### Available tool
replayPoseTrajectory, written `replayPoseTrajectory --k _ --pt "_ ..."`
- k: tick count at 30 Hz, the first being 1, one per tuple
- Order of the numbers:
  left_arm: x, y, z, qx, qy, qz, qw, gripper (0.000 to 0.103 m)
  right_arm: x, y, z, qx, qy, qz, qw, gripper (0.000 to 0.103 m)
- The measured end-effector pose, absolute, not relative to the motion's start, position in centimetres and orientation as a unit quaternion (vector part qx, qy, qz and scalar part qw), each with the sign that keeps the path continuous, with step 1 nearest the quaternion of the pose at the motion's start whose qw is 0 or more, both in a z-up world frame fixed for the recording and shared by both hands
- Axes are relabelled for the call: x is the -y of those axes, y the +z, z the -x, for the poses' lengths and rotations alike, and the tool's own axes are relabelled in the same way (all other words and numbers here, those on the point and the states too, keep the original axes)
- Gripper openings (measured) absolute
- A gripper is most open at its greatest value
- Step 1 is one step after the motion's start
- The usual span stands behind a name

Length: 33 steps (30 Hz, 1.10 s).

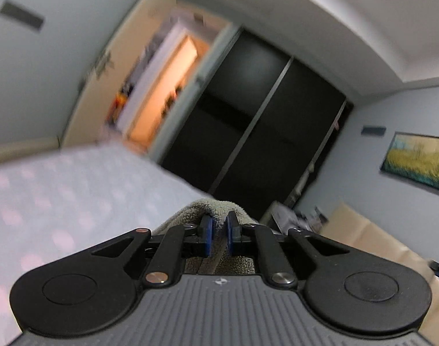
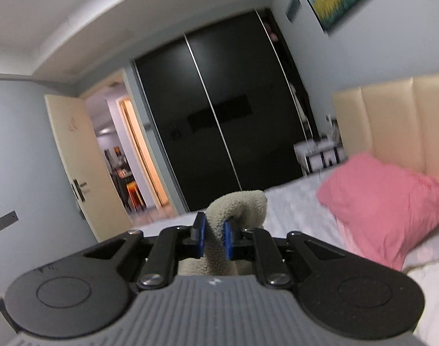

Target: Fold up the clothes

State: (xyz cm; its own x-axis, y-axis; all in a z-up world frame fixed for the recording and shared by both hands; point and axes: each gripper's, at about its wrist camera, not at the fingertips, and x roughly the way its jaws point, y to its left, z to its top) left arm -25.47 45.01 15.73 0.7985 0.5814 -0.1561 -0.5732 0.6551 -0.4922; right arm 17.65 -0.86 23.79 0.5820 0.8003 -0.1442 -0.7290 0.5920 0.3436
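Bedroom, bed (image 2: 300,201) below; left claw (image 1: 218,236) and right claw (image 2: 214,238) near level, each clamped on grey fleece garment (image 2: 242,204).

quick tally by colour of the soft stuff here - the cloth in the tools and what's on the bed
grey-beige: 1 fleece garment, a fold pinched in the left tool and one in the right tool, presumably one piece
pink: 1 pillow
white with pale pink dots: 1 bedsheet
total: 3
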Motion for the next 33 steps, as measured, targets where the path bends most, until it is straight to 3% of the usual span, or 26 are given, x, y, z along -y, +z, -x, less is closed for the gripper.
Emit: replayPoseTrajectory --k 3,6,13,14,17,18,19,22,26,28,33 --pt "-47.1 15.8 24.8 -0.003 0.343 0.272 0.899 0.008 1.0 24.3 -17.5 -0.141 0.428 -0.124 0.884 0.015" --pt "-49.0 13.4 22.1 -0.072 0.365 0.278 0.885 0.008 -0.2 22.4 -18.3 -0.176 0.414 -0.113 0.886 0.015" --pt "-51.3 2.5 16.3 -0.236 0.343 0.333 0.846 0.015 -3.6 10.3 -21.6 -0.296 0.350 -0.027 0.888 0.016" --pt "-51.3 1.7 15.9 -0.250 0.339 0.334 0.843 0.023 -3.6 8.9 -22.2 -0.312 0.339 -0.027 0.887 0.017" --pt "-50.7 0.5 16.0 -0.281 0.341 0.323 0.837 0.046 -3.3 6.0 -23.7 -0.361 0.328 -0.035 0.873 0.027" --pt "-50.4 0.2 16.2 -0.289 0.341 0.317 0.836 0.051 -3.0 5.3 -23.8 -0.371 0.327 -0.035 0.868 0.039" --pt "-49.9 0.1 16.4 -0.294 0.340 0.311 0.838 0.052 -2.6 5.0 -23.7 -0.372 0.326 -0.032 0.869 0.049" --pt "-48.9 -0.3 17.5 -0.310 0.333 0.308 0.835 0.059 -1.3 4.5 -22.5 -0.356 0.334 -0.015 0.873 0.063" --pt "-46.9 -1.2 18.9 -0.343 0.325 0.306 0.827 0.062 0.2 3.1 -19.4 -0.373 0.366 -0.007 0.852 0.068" --pt "-45.7 -2.5 19.5 -0.369 0.332 0.304 0.813 0.062 0.7 1.3 -17.6 -0.398 0.386 -0.004 0.832 0.075" --pt "-42.4 -6.4 20.4 -0.434 0.332 0.320 0.774 0.062 0.8 -4.6 -12.2 -0.455 0.430 0.016 0.780 0.076"
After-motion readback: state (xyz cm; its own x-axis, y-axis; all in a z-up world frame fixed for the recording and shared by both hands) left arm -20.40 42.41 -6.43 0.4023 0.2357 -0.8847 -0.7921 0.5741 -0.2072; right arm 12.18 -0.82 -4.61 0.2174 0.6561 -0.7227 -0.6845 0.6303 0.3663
